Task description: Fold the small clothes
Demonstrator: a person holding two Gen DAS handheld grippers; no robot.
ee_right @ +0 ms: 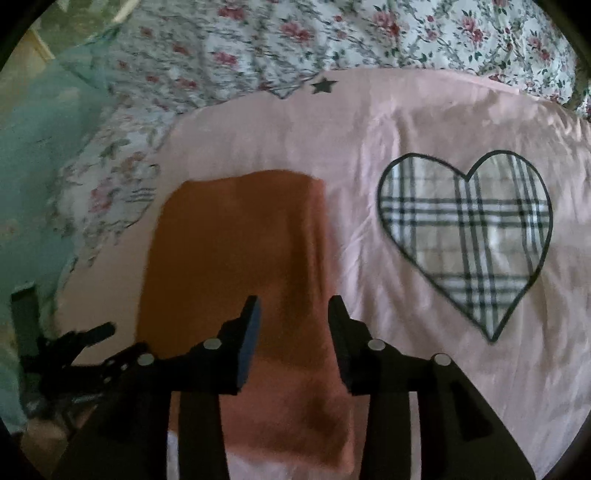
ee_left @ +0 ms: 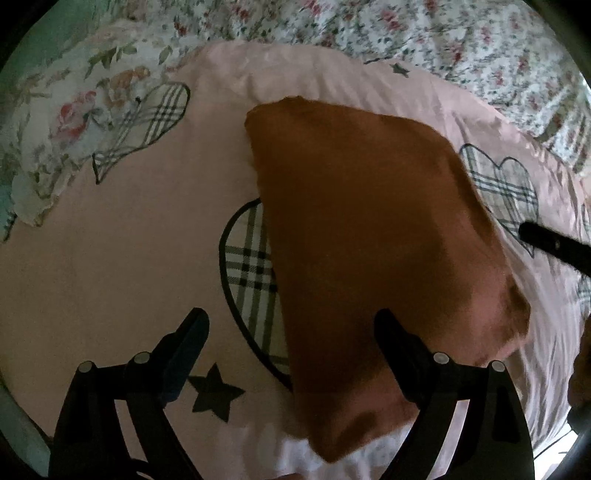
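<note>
Clearance on the bed
Open pink sheet (ee_right: 424, 122) from 12 to 4 o'clock of the orange cloth (ee_right: 236, 251); floral quilt (ee_right: 332, 33) bunched at 12, floral pillow (ee_left: 66, 122) at 10.

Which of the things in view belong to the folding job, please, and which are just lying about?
Job:
- rust-orange folded cloth garment
- left gripper, open
- right gripper, open

Lying about:
- pink bedsheet with plaid hearts
- white floral quilt

A pink bedcover (ee_right: 258, 133) is filling most of the frame, showing a plaid heart (ee_right: 465, 236) at right; a floral quilt (ee_right: 332, 33) is lying along the top edge.
</note>
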